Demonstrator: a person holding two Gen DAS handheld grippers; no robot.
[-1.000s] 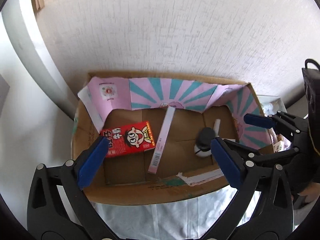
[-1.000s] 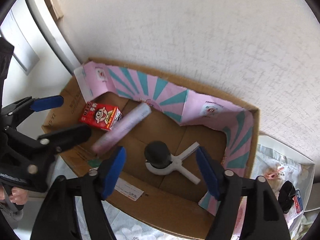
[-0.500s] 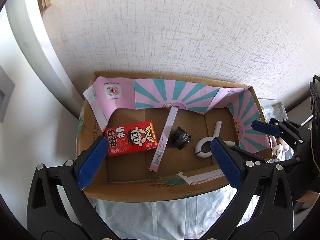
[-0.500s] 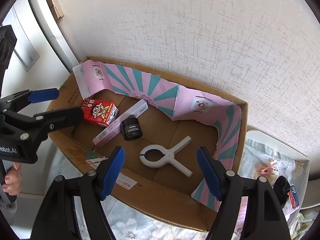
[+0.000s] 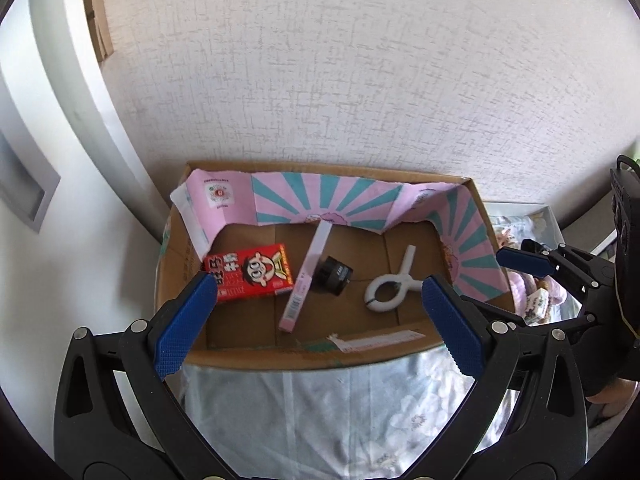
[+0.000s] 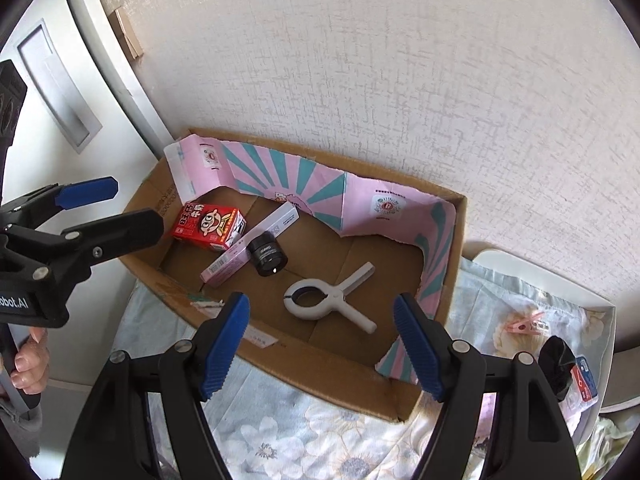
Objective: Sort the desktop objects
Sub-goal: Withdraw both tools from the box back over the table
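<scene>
Where the cardboard box (image 6: 432,364) sits against the textured wall, four things lie on its brown floor. A small black jar (image 6: 267,259) lies on its side near the middle, touching the long pink box (image 6: 250,249) that runs slantwise beside it. Just left of that is the red milk carton (image 6: 209,227), flat, cartoon face up. To the right, apart from the jar, rests the white clamp (image 6: 329,300), its ring end toward the front wall. Pink and teal printed paper (image 5: 320,200) lines the back and right walls.

Above the front edge, the right gripper (image 6: 322,342) hangs with its jaws wide apart and nothing between them. The left gripper (image 5: 318,318) is likewise spread wide and empty over the box front.

Floral cloth (image 6: 280,432) covers the surface below. On it, right of the box, lie a pink clothespin (image 6: 524,324) and a dark object, perhaps a clip, too blurred to name.
</scene>
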